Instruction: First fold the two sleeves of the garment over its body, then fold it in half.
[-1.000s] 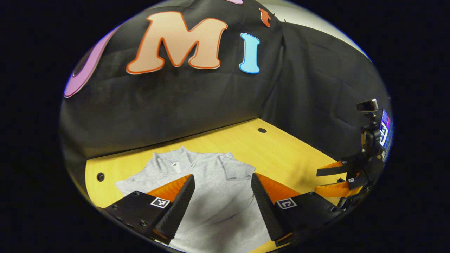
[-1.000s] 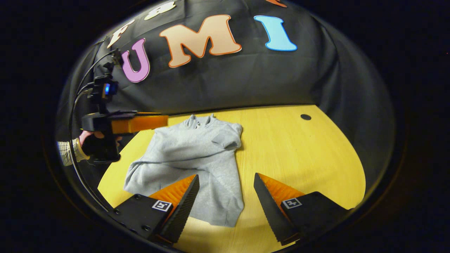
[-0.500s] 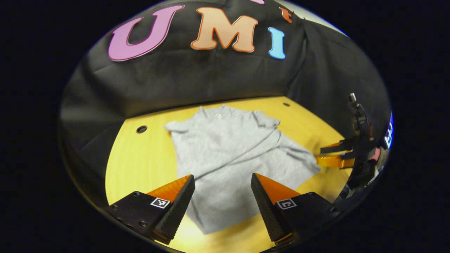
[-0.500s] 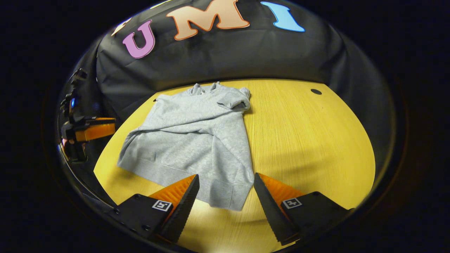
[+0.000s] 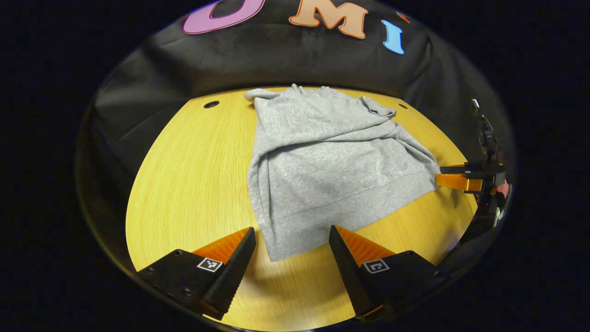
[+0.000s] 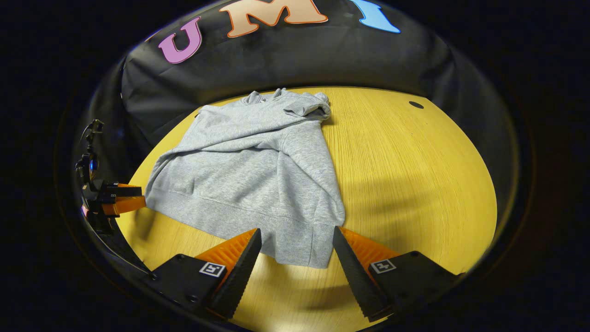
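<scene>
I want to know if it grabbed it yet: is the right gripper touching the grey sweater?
Apart. In the right gripper view, the right gripper is open, its fingers either side of the sweater's hem corner.

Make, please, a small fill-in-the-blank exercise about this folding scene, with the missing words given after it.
1. The grey garment lies on a ____ wooden table.
2. Both sleeves are already folded over its ____.
3. The jaws of the right gripper stand ____, at the bottom hem.
4. The left gripper holds ____.

Missing words: yellow; body; open; nothing
</scene>
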`<state>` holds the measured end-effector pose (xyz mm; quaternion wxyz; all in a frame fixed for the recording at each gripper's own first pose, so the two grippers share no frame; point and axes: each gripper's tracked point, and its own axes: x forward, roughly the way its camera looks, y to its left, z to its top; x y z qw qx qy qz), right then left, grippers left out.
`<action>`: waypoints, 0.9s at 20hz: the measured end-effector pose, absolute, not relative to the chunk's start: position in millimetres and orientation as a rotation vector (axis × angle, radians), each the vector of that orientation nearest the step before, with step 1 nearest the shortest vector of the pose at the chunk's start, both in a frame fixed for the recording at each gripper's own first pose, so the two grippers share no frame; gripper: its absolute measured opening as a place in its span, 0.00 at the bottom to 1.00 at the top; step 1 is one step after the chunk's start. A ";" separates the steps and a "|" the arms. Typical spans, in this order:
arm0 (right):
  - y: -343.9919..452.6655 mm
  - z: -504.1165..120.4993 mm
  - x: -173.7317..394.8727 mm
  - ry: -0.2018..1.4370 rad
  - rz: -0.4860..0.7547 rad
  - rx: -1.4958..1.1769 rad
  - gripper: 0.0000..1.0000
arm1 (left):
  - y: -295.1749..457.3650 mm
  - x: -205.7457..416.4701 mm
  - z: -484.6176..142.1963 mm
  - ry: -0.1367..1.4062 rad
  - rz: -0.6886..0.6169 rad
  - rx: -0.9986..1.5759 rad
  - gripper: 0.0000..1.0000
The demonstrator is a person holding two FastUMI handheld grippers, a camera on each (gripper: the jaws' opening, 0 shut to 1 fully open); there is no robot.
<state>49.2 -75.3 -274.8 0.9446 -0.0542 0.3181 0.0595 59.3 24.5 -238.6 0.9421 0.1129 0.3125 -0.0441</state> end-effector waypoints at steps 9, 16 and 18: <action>-77.9 -279.9 50.2 0.648 0.077 -0.181 0.89 | 26.9 66.3 -251.4 0.658 -0.029 0.259 0.93; -64.2 -285.3 50.5 0.666 0.126 -0.175 0.47 | 20.8 74.5 -250.8 0.617 -0.016 0.243 0.60; -52.3 -286.0 48.4 0.680 0.141 -0.131 0.17 | 14.7 76.2 -250.4 0.609 -0.038 0.228 0.38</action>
